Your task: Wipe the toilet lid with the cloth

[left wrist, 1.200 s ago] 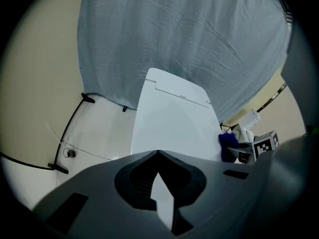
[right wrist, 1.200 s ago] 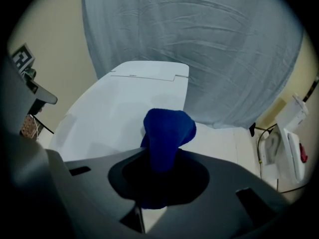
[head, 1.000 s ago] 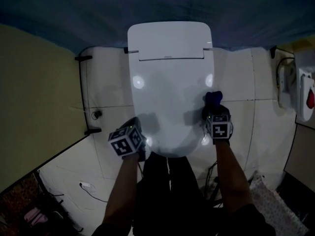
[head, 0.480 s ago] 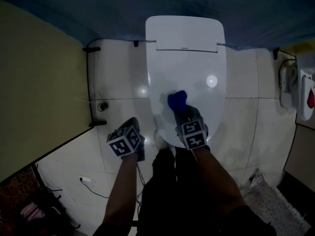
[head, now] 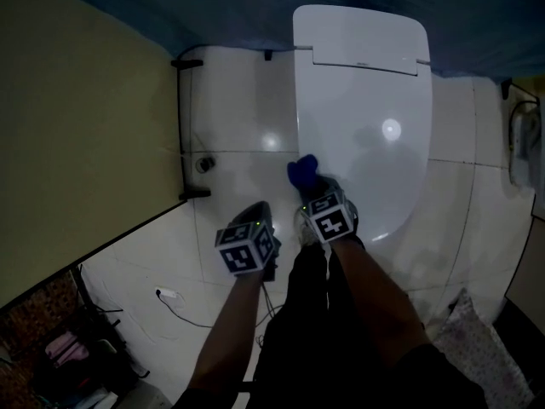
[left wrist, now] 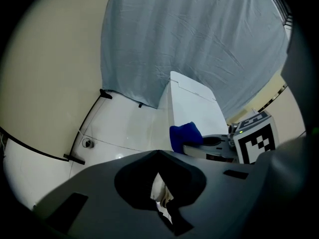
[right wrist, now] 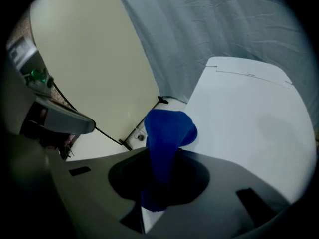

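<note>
A: What is the right gripper (right wrist: 159, 183) doing?

B: Its jaws are pinched on the blue cloth (right wrist: 167, 133). In the right gripper view the cloth runs up through the gap between them and bunches into a rounded wad above the tips.

A: And where does that put the cloth?

B: At the left edge of the toilet lid (head: 366, 118), toward the front end. From the head view the wad overlaps the lid's rim. I can't tell whether it presses on the lid or sits just off it.

A: Is the lid down?

B: Yes, it is closed, white and glossy, with a bright spot of light on it.

A: And the left gripper (left wrist: 158, 158)?

B: Its jaws are pressed together with nothing between them. Only a sliver of something pale shows through the opening behind the tips. The gripper is held over the white floor tiles (head: 230, 135), just left of the right gripper and off the toilet.

A: What else is around?

B: A beige wall (head: 85, 126) stands to the left, and a grey-blue sheet (left wrist: 189, 39) hangs behind the toilet. A thin cable (head: 170, 301) lies on the floor near the person's legs.
</note>
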The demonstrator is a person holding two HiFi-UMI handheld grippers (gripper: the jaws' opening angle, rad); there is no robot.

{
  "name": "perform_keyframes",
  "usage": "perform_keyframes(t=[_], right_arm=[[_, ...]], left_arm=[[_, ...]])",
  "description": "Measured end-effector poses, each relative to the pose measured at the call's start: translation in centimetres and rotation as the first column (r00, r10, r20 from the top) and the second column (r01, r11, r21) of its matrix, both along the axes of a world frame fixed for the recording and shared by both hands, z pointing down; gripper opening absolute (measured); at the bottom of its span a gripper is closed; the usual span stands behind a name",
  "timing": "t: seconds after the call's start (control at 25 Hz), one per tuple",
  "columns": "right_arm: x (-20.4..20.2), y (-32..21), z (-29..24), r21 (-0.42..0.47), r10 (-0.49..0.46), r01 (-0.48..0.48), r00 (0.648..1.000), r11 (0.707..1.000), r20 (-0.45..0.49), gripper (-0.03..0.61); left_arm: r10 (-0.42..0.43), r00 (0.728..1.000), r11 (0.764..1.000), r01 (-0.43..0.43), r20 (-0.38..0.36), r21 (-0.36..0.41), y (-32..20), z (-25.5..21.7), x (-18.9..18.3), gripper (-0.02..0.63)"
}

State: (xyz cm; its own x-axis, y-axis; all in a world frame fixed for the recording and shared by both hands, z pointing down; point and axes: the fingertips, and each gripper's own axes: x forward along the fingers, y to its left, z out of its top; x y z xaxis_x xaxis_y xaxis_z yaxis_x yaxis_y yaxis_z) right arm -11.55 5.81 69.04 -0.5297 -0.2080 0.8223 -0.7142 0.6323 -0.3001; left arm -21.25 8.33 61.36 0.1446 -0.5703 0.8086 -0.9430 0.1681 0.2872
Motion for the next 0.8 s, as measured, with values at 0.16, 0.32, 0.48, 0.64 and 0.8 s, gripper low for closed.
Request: perform_keyframes(t=[0.16, 0.32, 0.48, 0.64, 0.8], right_arm=[[2.6, 0.0, 0.9, 0.007, 0.061, -0.061, 0.998, 0.998, -0.034, 0.071], [7.3, -0.9, 1.0, 0.017, 0.126, -0.125, 0.991, 0.992, -0.036, 0.071], [12.6, -2.1, 1.0, 0.030, 0.224, -0.223, 0.974, 0.974, -0.038, 0.071], [17.4, -2.4, 1.1, 0.046, 0.277, -0.275, 0.958, 0.960, -0.069, 0.071], [22.5, -2.5, 1.1, 0.090, 0.327, -0.318, 0.937, 0.944, -0.121, 0.072]], left_arm=[[0.032, 0.999, 0.999, -0.033, -0.019, -0.016, 0.3, 0.9, 0.6, -0.008], [0.060, 0.998, 0.998, -0.060, -0.019, -0.023, -0.3, 1.4, 1.8, -0.008], [0.103, 0.995, 0.995, -0.103, -0.017, -0.008, -1.3, 1.4, 3.6, -0.008], [0.158, 0.987, 0.987, -0.158, -0.008, -0.004, -2.5, 1.3, 5.5, -0.008], [0.205, 0.979, 0.979, -0.205, -0.010, 0.002, -3.4, 1.4, 7.4, -0.008]])
